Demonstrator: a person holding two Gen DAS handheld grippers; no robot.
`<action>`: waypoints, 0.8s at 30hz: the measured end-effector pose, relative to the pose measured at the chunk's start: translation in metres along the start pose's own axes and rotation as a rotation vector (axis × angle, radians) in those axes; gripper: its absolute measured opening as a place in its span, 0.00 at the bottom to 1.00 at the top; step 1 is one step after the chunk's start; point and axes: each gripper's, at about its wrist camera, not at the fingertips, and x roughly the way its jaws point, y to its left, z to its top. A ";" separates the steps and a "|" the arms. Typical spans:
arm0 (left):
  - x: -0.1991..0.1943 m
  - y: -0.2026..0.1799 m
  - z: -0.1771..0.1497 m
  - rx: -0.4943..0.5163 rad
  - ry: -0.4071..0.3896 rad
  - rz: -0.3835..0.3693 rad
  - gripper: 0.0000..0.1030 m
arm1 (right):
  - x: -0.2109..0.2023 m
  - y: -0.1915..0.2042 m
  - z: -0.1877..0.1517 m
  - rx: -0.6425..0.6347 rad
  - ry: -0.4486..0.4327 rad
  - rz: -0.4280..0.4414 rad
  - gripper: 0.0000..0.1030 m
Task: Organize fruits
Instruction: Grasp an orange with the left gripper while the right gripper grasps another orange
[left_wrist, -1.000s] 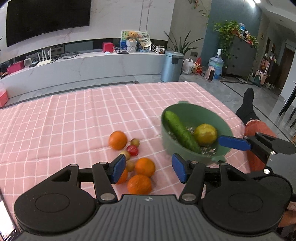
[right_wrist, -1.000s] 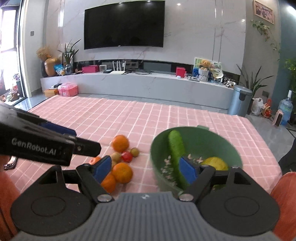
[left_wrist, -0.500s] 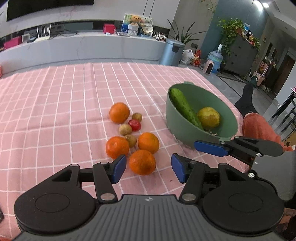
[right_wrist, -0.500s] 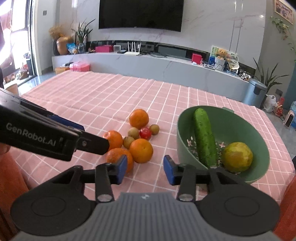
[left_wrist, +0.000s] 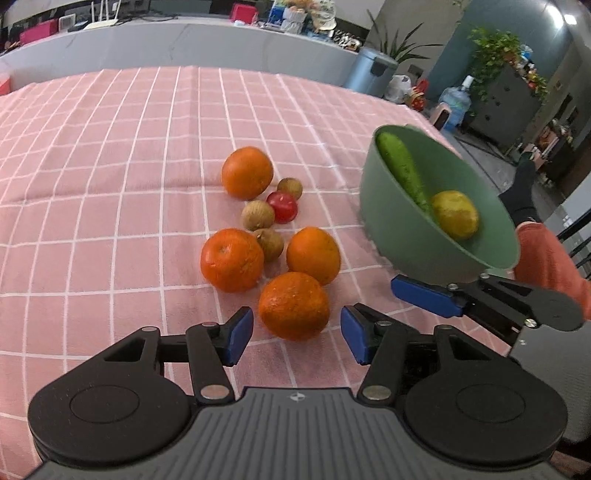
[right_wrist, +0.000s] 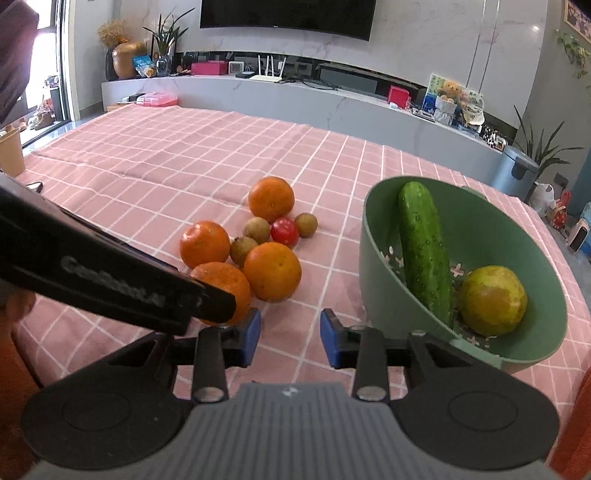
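Several oranges lie in a cluster on the pink checked cloth with small brown fruits (left_wrist: 258, 214) and a red tomato (left_wrist: 282, 206). My left gripper (left_wrist: 296, 335) is open, its blue pads on either side of the nearest orange (left_wrist: 293, 305), which is partly hidden in the right wrist view (right_wrist: 231, 280). A green bowl (right_wrist: 532, 258) at the right holds a cucumber (right_wrist: 424, 254) and a yellow-green citrus (right_wrist: 493, 300). My right gripper (right_wrist: 290, 338) is open and empty, over the cloth between the oranges and the bowl; it also shows in the left wrist view (left_wrist: 428, 295).
The pink cloth (left_wrist: 110, 155) stretches far and left. The table's right edge (left_wrist: 439, 125) runs just behind the bowl. A person's leg in orange (left_wrist: 550, 258) is at the right. A long grey counter (right_wrist: 295, 99) stands beyond the table.
Both grippers have dropped and moved forward toward the fruit. The left gripper's pads now flank the nearest orange. The right gripper has moved closer to the bowl.
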 end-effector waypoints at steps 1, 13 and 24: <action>0.002 0.001 0.000 -0.006 0.002 0.002 0.62 | 0.002 -0.001 -0.001 -0.001 0.003 -0.003 0.31; 0.009 -0.001 -0.003 -0.005 0.008 -0.004 0.48 | 0.014 0.002 -0.003 -0.012 0.021 0.006 0.31; -0.032 0.014 0.006 -0.077 -0.104 -0.002 0.48 | 0.018 0.014 0.008 -0.056 -0.021 0.022 0.41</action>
